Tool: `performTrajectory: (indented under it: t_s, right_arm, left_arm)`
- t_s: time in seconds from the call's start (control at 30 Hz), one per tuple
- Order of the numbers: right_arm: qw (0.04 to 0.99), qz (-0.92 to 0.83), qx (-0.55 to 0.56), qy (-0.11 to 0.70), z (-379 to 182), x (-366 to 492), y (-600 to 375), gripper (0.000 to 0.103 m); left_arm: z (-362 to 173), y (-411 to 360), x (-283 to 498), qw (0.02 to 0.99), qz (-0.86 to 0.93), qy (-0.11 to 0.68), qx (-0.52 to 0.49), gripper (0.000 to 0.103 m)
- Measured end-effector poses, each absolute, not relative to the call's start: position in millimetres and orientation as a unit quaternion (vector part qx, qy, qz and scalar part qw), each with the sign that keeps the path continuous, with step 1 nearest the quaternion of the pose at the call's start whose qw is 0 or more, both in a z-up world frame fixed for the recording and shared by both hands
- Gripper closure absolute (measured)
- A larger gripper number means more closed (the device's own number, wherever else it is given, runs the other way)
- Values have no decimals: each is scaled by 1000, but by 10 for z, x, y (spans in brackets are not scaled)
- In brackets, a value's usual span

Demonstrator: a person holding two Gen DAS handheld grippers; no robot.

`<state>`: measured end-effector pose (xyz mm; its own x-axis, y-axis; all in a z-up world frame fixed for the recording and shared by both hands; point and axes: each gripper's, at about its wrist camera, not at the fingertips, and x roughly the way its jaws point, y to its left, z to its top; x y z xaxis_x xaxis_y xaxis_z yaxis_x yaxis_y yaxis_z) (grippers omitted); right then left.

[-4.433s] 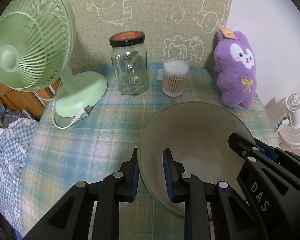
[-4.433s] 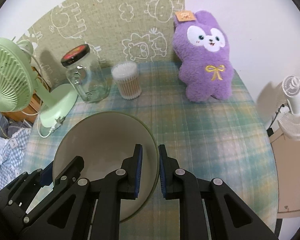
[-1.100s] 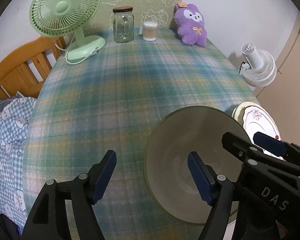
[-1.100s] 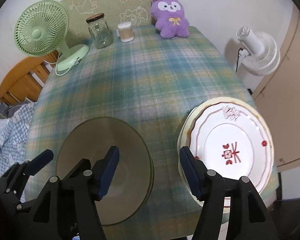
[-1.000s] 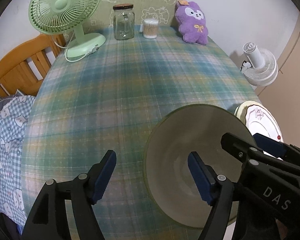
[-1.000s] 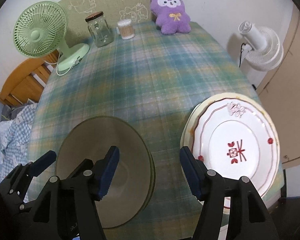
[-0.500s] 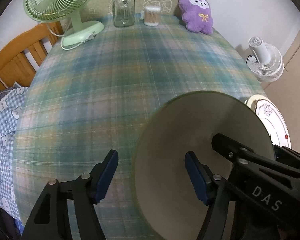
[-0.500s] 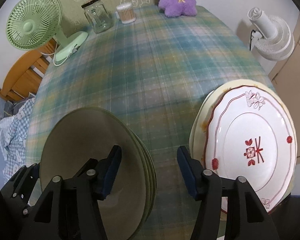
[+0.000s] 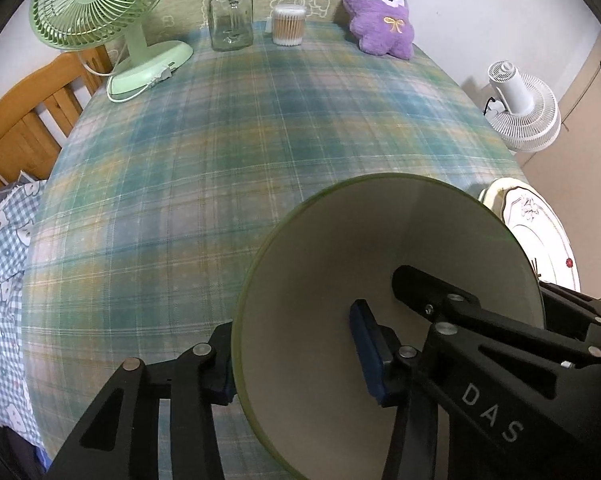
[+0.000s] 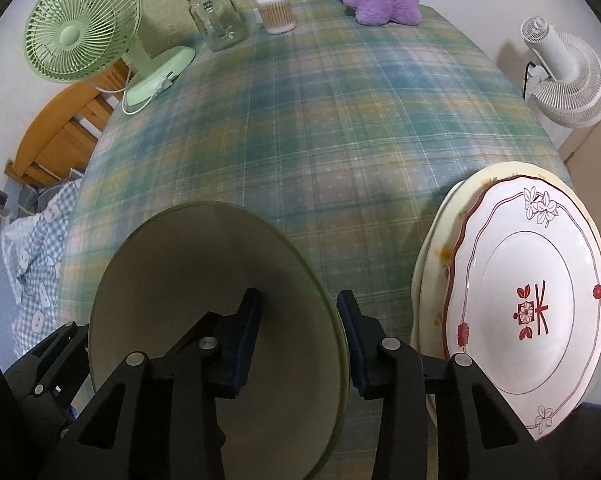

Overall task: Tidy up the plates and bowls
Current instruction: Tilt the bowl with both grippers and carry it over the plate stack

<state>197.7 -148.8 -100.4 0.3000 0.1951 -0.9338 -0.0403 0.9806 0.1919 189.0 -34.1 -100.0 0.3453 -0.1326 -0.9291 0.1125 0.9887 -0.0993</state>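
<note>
Jaws on both grippers were closing, each straddling the rim of the green bowl [image 9: 384, 280] from an opposite side. The left gripper [image 9: 296, 354] had one pad outside the wall and one blue pad inside, with a clear gap to the inner pad; not yet clamped. The right gripper [image 10: 298, 340] likewise: inner pad inside the bowl, outer pad just beside the rim, daylight showing between pad and rim on the outer side. Neither held anything firmly yet, as far as could be seen. The bowl sat near the front edge of the plaid tablecloth [image 10: 320, 128]; in the right wrist view its rim looked doubled, possibly a nested pair, hard to tell. Just beside it to the right lay a stack of plates [image 10: 528, 292], the red-patterned one on top. Step in hand, judged: taking a two-handed hold on the bowl to shift it. Next move would call for both pads seating evenly on the rim before any lift, lest the bowl tip.
</note>
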Motion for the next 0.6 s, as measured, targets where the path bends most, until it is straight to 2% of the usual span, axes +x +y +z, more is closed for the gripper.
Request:
performTrajectory:
  t_s: [0.6]
  right_arm:
    - [813, 57, 58, 577, -699, 1874, -1335, 60]
  left_arm:
    - [-728, -249, 1793, 827, -66, 558, -5, 56]
